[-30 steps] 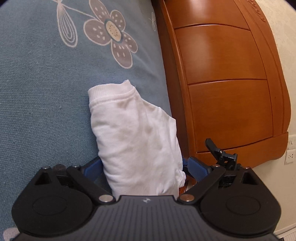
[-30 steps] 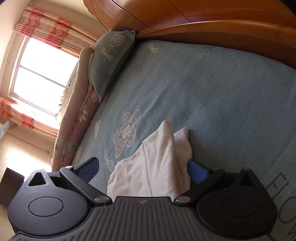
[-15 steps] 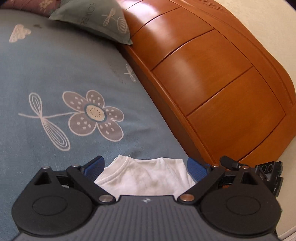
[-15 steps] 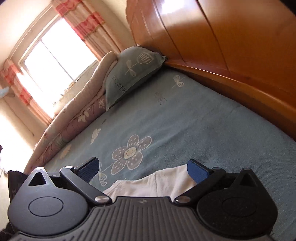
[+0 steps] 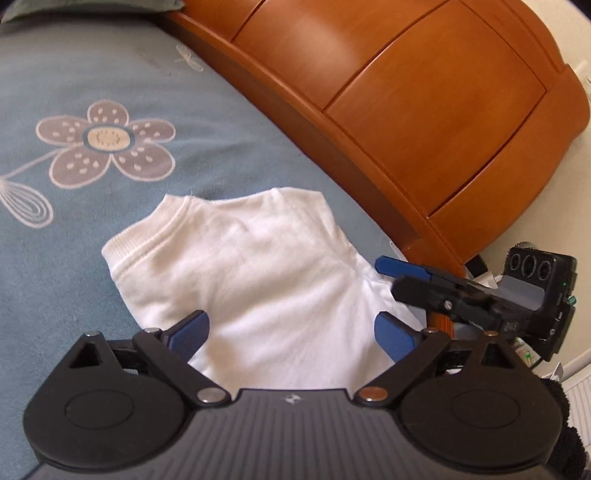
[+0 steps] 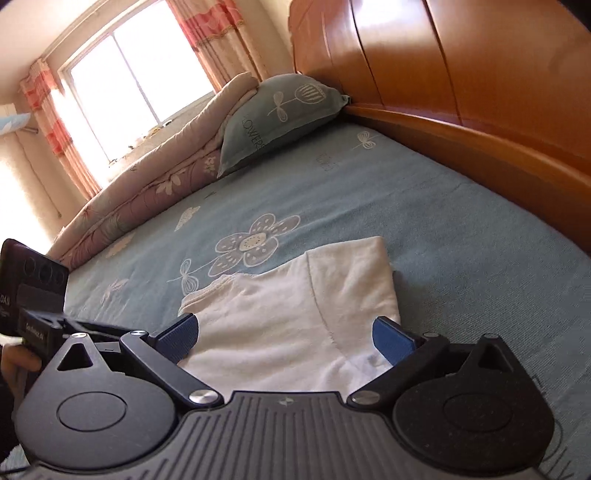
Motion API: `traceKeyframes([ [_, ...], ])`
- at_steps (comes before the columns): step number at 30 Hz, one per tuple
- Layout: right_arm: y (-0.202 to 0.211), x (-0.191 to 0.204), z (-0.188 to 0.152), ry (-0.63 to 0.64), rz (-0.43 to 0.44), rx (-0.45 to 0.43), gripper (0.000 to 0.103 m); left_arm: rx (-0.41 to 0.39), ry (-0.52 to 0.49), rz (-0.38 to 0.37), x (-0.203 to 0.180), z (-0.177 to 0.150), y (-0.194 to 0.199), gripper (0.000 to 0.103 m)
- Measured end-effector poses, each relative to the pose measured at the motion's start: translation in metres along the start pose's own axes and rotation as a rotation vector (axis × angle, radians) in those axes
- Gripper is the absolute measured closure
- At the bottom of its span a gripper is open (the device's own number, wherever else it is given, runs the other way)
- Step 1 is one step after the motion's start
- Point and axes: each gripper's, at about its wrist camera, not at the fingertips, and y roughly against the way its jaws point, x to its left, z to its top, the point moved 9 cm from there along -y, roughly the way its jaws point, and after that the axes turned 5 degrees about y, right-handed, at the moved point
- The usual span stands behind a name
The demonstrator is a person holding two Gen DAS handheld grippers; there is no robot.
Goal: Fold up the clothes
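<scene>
**Both claws released over the folded white garment**

We are holding the left claw (image 5: 291, 332) spread wide, gripping nothing, at the lower centre of the frame. The right claw (image 6: 286, 334) is gaping likewise. Just beyond them, the white garment (image 5: 251, 280) is lying folded on the blue bedspread (image 6: 424, 221), mid-frame. Farther off, the wooden headboard (image 5: 424, 110) is filling the upper right.

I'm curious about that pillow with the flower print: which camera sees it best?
The right wrist view: the pillow shows whole, leaning by the headboard. The left wrist view catches only its bottom edge at the frame's top.
</scene>
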Motion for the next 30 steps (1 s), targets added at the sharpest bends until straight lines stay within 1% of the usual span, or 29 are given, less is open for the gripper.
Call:
traceKeyframes([
  [2,0.011,0.018,-0.008,0.047,0.045,0.005,0.000,-0.009,-0.028,0.026,0.000,-0.002,0.009,0.007],
  [3,0.010,0.021,-0.015,0.066,0.043,0.023,0.000,-0.005,-0.036,0.041,0.001,-0.004,0.011,0.007],
  [5,-0.002,0.007,-0.033,0.064,-0.030,0.092,0.001,0.012,-0.066,0.094,0.005,-0.011,0.013,0.007],
  [7,-0.002,0.001,-0.037,0.041,-0.042,0.071,0.001,0.013,-0.125,0.186,0.011,-0.018,0.019,0.007],
  [8,0.001,0.004,-0.033,0.028,-0.056,0.064,0.001,0.007,-0.170,0.236,0.013,-0.023,0.025,0.007],
  [9,0.005,0.011,-0.028,0.044,-0.071,0.051,0.000,-0.001,-0.218,0.280,0.015,-0.028,0.032,0.007],
  [11,0.013,0.035,-0.020,0.126,-0.093,0.021,0.000,-0.014,-0.302,0.365,0.022,-0.040,0.046,0.006],
  [13,0.007,0.056,-0.023,0.221,-0.099,0.037,0.000,-0.013,-0.331,0.408,0.030,-0.052,0.058,0.006],
  [14,0.000,0.063,-0.028,0.272,-0.115,0.061,0.000,-0.010,-0.329,0.422,0.033,-0.059,0.063,0.006],
  [16,-0.022,0.063,-0.046,0.326,-0.170,0.149,0.000,0.000,-0.291,0.435,0.042,-0.073,0.074,0.006],
  [17,-0.030,0.061,-0.054,0.346,-0.191,0.164,0.000,0.002,-0.272,0.441,0.045,-0.079,0.079,0.006],
  [19,-0.035,0.061,-0.062,0.370,-0.218,0.150,0.000,-0.003,-0.236,0.454,0.051,-0.090,0.088,0.006],
  [21,-0.025,0.068,-0.056,0.354,-0.256,0.156,0.000,-0.017,-0.223,0.473,0.054,-0.101,0.096,0.006],
  [22,-0.017,0.073,-0.053,0.353,-0.265,0.141,0.000,-0.030,-0.226,0.484,0.054,-0.105,0.099,0.006],
  [24,0.000,0.087,-0.054,0.354,-0.252,0.099,0.000,-0.051,-0.237,0.512,0.056,-0.112,0.105,0.006],
  [25,0.005,0.091,-0.059,0.344,-0.248,0.099,0.000,-0.055,-0.240,0.524,0.056,-0.115,0.107,0.005],
  [27,0.012,0.098,-0.076,0.324,-0.234,0.120,0.000,-0.061,-0.247,0.551,0.057,-0.122,0.111,0.005],
  [30,0.012,0.106,-0.107,0.319,-0.209,0.173,0.000,-0.065,-0.266,0.580,0.058,-0.129,0.113,0.004],
])
